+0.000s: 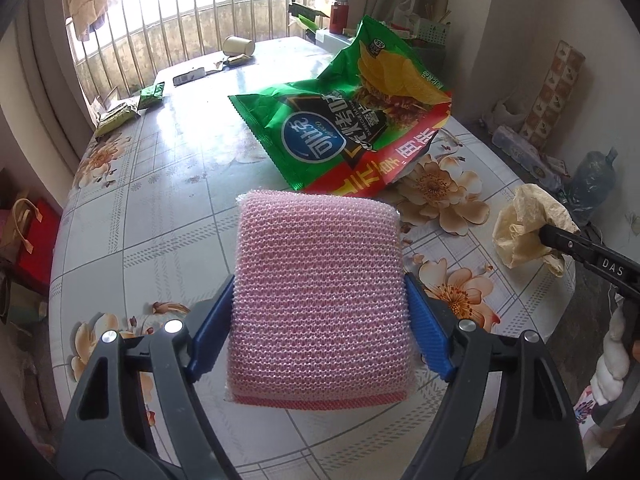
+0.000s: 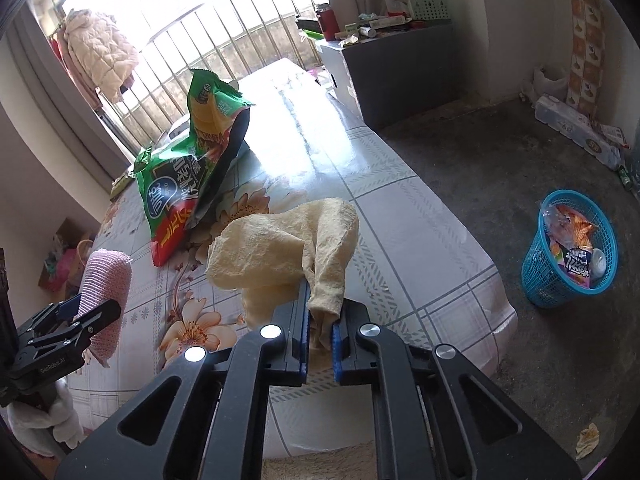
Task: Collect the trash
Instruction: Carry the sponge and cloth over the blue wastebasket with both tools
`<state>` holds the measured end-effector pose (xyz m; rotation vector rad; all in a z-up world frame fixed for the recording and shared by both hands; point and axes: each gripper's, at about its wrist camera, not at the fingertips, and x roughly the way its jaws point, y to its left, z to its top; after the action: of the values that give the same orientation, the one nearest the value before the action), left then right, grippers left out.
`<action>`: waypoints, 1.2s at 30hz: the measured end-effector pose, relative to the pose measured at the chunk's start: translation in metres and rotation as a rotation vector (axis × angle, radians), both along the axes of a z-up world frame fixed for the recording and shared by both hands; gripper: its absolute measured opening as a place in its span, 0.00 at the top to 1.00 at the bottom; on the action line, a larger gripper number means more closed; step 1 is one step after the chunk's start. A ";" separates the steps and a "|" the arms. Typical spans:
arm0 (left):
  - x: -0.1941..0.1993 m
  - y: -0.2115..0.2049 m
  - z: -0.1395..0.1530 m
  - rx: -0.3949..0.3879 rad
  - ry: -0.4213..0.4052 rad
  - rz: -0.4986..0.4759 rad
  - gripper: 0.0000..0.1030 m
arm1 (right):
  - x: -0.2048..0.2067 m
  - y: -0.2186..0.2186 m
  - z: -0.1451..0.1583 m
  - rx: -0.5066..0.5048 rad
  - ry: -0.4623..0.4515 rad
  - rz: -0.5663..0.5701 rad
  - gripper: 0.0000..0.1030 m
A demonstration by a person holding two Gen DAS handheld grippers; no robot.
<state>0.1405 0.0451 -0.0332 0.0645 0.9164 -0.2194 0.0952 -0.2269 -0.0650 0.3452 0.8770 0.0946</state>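
Observation:
My left gripper is shut on a pink mesh sponge and holds it above the floral table; the sponge also shows in the right wrist view. My right gripper is shut on a crumpled yellowish paper, held over the table's near right side; the paper shows in the left wrist view too. A large green chip bag lies open on the table beyond the sponge, also in the right wrist view. A blue trash basket with wrappers stands on the floor to the right.
Small green packets, a paper cup and a flat box lie at the table's far end. A grey cabinet with clutter stands behind the table. A paper scrap lies on the floor. Bags sit left of the table.

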 end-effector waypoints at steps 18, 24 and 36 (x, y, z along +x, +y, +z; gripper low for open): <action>0.015 -0.152 0.060 -0.170 0.013 -0.334 0.26 | -0.077 -0.166 0.021 0.182 -0.126 -0.354 0.91; 0.061 -0.259 0.032 -0.157 0.161 -0.459 0.26 | -0.119 -0.243 -0.009 0.154 -0.077 -0.594 0.91; 0.120 -0.483 -0.061 -0.067 0.405 -0.638 0.25 | -0.089 -0.359 -0.094 0.159 0.035 -0.772 0.91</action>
<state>0.2601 -0.4381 -0.0938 0.2581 1.2720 -0.8800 0.0063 -0.5862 -0.1593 0.8139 0.7218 -0.5593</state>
